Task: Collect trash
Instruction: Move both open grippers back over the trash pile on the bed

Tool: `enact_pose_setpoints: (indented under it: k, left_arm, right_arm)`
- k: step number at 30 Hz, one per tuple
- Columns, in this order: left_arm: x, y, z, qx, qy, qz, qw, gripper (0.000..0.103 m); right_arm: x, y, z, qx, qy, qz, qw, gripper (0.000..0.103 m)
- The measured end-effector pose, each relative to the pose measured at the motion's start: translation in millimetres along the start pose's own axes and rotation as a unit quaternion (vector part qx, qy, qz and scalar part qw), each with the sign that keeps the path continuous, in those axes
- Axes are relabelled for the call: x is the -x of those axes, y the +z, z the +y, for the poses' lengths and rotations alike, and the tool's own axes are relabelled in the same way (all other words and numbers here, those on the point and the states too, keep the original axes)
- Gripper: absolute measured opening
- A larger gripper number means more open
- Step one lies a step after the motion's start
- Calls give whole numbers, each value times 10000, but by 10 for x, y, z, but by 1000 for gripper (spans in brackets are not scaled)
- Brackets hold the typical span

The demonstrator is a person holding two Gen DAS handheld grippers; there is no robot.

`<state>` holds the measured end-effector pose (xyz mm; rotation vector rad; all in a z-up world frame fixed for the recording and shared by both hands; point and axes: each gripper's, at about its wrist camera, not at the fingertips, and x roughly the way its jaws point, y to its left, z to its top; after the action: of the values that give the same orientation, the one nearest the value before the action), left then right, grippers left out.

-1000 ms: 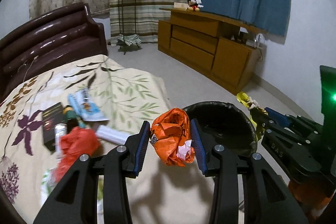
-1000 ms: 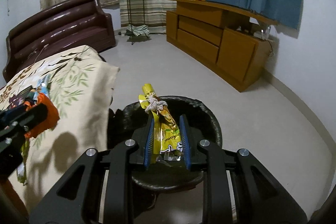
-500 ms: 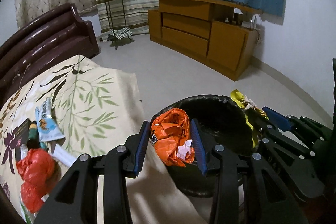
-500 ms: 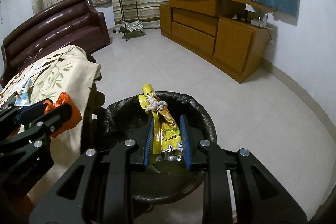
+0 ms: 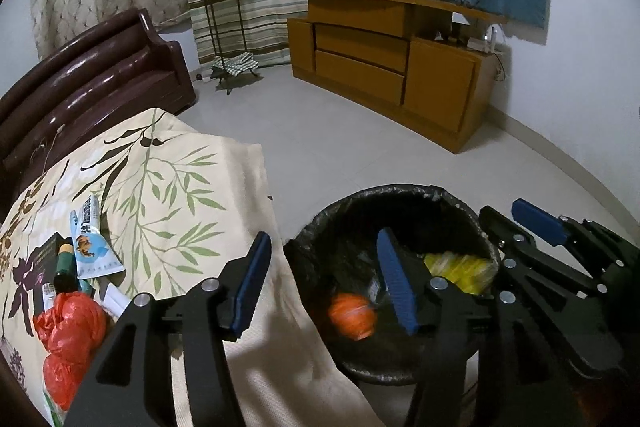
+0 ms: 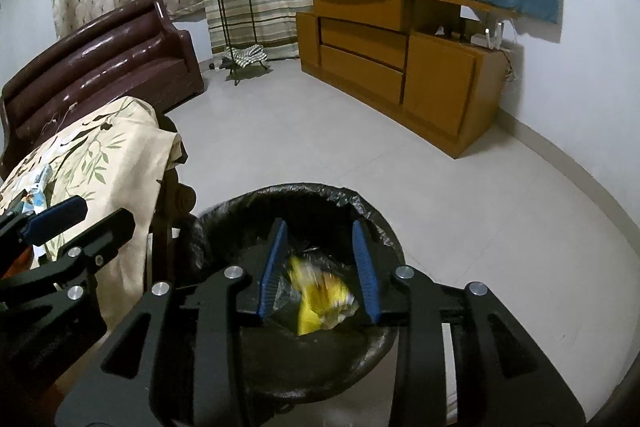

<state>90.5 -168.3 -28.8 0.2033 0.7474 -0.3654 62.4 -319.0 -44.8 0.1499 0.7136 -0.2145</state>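
A black-lined trash bin (image 5: 400,195) stands on the floor by the bed; it also shows in the right wrist view (image 6: 304,191). My left gripper (image 5: 326,283) is open and empty over the bin's left rim. An orange wrapper (image 5: 352,315) lies blurred inside the bin below it. My right gripper (image 6: 318,269) is open over the bin, and a yellow wrapper (image 6: 316,301) shows blurred between its jaws inside the bin; it also shows in the left wrist view (image 5: 460,269). More trash lies on the bed: a red plastic bag (image 5: 68,335), a blue-white packet (image 5: 90,247), a dark box (image 5: 50,255).
The bed with a leaf-print cover (image 5: 168,187) is at left, a brown sofa (image 5: 92,79) behind it. A wooden cabinet (image 5: 392,63) stands along the far wall, a plant stand (image 5: 220,19) by the curtains. Grey floor (image 5: 340,147) lies between.
Both grippers opened over the bin. The orange wrapper dropped from the left one and the yellow wrapper dropped from the right one into the bin.
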Motion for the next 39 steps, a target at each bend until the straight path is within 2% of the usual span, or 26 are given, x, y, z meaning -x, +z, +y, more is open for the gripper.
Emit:
enact_pose_setpoints:
  k: [13, 15, 17, 23, 29, 39]
  left_arm:
    - [108, 2, 129, 161, -75, -67, 9998, 59]
    - [187, -11, 200, 224, -94, -98, 9997, 60]
    - [257, -20, 259, 261, -73, -126, 9996, 60]
    - [555, -121, 565, 408, 152, -237, 9988, 60]
    - [848, -331, 961, 577, 527, -266, 9966, 63]
    - [1299, -719, 1644, 1007, 1144, -320, 9878, 64]
  right_arm:
    - [149, -6, 13, -61, -36, -78, 9999, 37]
    - [186, -22, 40, -43, -16, -74, 10000, 43]
    - [232, -39, 92, -11, 14, -79, 10000, 43]
    - [347, -93, 356, 104, 227, -40, 9997, 46]
    - [498, -149, 712, 322, 540, -8, 9980, 49]
    - [802, -309, 1420, 886, 1037, 32, 9907, 50]
